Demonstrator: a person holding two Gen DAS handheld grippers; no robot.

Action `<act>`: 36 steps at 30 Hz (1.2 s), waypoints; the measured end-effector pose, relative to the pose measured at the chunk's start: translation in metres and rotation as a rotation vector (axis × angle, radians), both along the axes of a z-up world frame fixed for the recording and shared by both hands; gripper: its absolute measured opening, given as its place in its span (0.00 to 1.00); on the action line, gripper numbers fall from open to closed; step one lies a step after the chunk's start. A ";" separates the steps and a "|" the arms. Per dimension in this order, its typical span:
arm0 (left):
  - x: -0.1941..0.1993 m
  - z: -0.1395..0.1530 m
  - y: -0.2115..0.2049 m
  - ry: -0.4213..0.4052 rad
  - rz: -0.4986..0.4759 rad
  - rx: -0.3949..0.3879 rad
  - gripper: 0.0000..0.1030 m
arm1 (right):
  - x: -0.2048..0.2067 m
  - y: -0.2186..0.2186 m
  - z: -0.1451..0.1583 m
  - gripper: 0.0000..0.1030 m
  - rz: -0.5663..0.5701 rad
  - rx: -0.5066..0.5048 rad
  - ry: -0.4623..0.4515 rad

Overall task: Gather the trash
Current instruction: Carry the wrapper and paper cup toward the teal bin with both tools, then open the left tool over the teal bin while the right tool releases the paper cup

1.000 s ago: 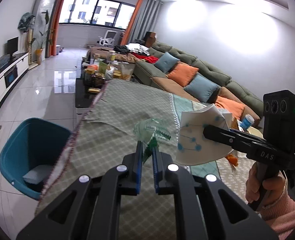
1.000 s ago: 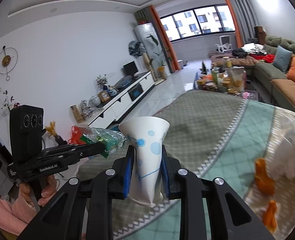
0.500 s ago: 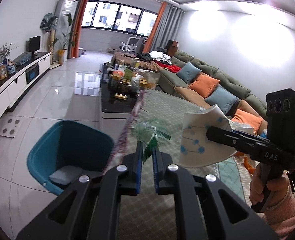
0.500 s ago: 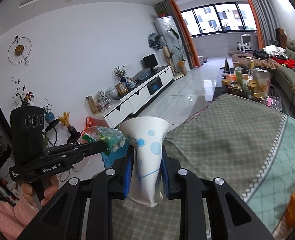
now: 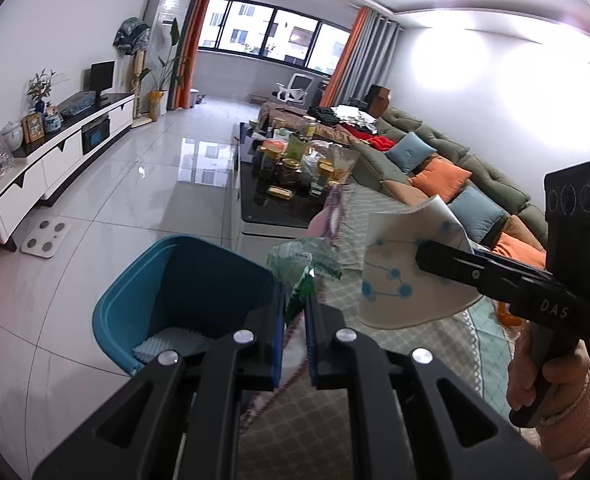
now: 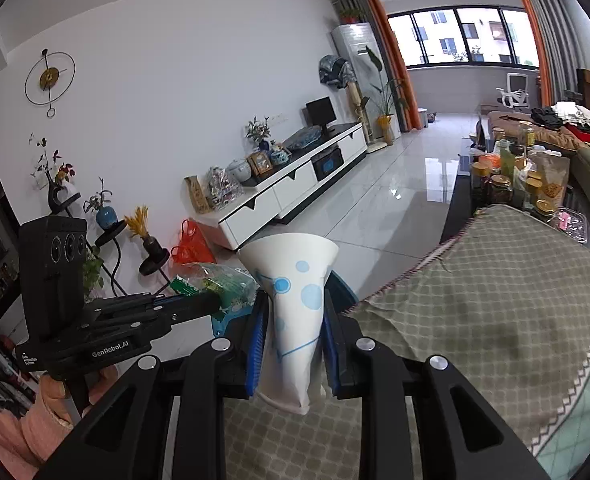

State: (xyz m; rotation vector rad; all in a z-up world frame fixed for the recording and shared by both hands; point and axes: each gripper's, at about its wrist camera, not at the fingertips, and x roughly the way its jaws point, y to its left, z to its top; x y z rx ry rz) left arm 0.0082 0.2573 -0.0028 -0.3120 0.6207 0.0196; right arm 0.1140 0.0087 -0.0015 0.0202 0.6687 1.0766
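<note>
Trash is in both tools, two pieces in all: the left gripper [image 5: 295, 344] is pinched tight on one crumpled green-and-clear plastic wrapper [image 5: 305, 262], and the right gripper [image 6: 293, 344] has its jaws partly closed, squeezing one white paper cup [image 6: 291, 320] with blue dots. Compared with a second ago, both hands have swung sideways off the patterned tablecloth [image 6: 495, 300], so its fringed edge now lies under the left tool and the one teal bin [image 5: 167, 292] on the floor sits just beyond its fingertips rather than well off to the side. That suggests the carry is nearly over and the drop comes next; one pale scrap already lies in the bin
</note>
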 end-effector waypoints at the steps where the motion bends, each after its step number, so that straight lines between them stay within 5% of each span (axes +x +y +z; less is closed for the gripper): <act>1: 0.000 -0.001 0.002 0.002 0.007 0.001 0.10 | 0.000 0.004 -0.001 0.25 0.006 -0.001 0.002; 36: 0.045 -0.061 0.057 0.166 0.125 -0.053 0.13 | 0.040 0.119 -0.052 0.26 0.023 -0.207 0.126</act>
